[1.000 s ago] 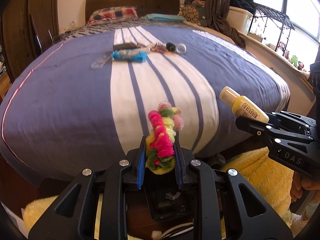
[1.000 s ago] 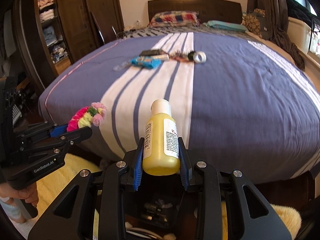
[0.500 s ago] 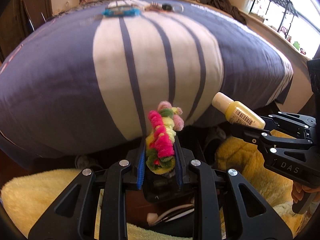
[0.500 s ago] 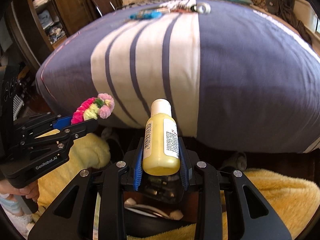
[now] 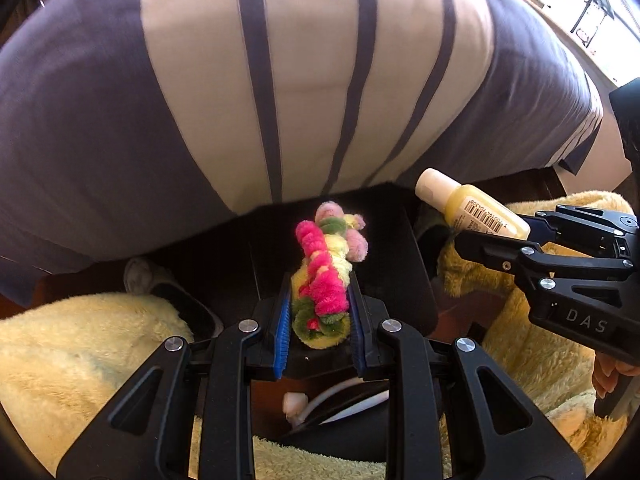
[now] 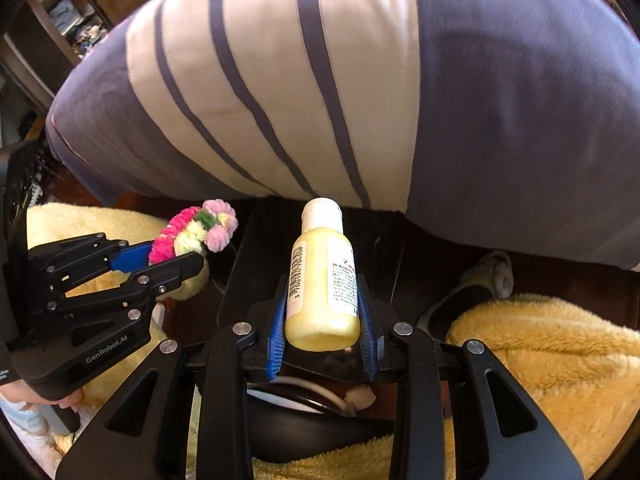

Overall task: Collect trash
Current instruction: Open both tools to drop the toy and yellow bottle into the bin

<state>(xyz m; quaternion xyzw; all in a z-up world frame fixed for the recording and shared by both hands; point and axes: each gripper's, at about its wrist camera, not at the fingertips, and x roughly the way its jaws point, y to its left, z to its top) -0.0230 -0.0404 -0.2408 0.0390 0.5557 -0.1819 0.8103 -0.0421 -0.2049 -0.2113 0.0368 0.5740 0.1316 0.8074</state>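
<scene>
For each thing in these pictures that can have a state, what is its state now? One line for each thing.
left gripper: shut on the pipe-cleaner bundle, pointing steeply down.
pipe-cleaner bundle: held between the blue pads, off the bed.
right gripper: shut on the yellow bottle.
yellow bottle: cap on, held at its base, cap end forward.
black bin: open, below both grippers, some trash inside.
bed: covered by a striped blanket.

bottle [image 6: 323, 280]: smooth glossy yellow plastic, paper label
flower bundle [image 5: 324, 280]: fuzzy chenille
bedspread [image 5: 280, 80]: matt striped cloth
rug [image 6: 540, 340]: shaggy yellow pile
</scene>
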